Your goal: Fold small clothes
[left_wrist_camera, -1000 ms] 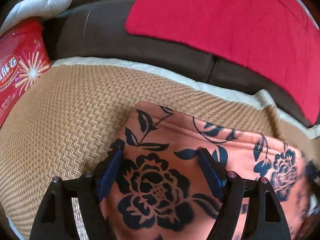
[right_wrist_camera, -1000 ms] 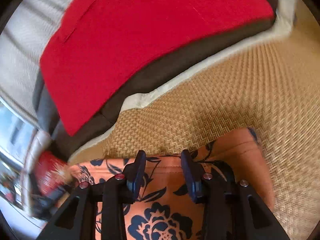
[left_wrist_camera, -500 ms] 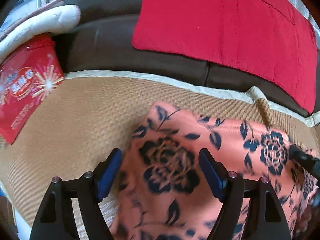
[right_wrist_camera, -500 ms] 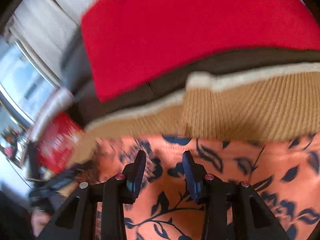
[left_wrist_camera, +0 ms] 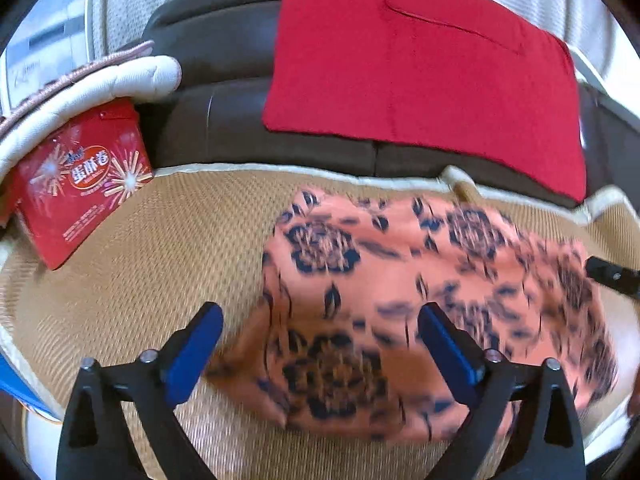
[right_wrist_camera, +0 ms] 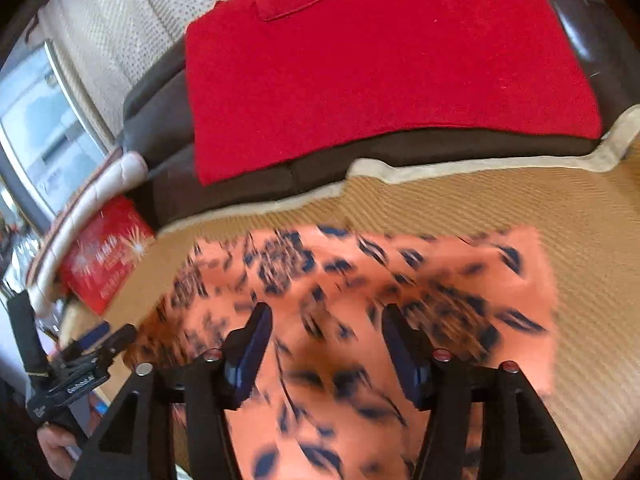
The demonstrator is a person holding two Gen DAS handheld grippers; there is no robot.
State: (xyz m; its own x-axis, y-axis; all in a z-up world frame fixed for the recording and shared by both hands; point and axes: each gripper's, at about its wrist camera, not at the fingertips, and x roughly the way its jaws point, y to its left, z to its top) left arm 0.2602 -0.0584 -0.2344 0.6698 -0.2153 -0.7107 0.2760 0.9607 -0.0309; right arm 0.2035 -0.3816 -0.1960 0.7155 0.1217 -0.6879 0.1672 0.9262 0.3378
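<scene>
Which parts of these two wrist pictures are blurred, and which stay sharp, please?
Left wrist view: the floral garment is smeared by motion, worst toward the right, while the red box and red cloth read fairly sharp; strong fisheye bending at the edges. Right wrist view: the garment is heavily streaked, the woven mat softer, the tongs crisp.

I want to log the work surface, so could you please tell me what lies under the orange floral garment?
The orange floral garment lies on a tan woven mat. Anything beneath the cloth itself is covered.
</scene>
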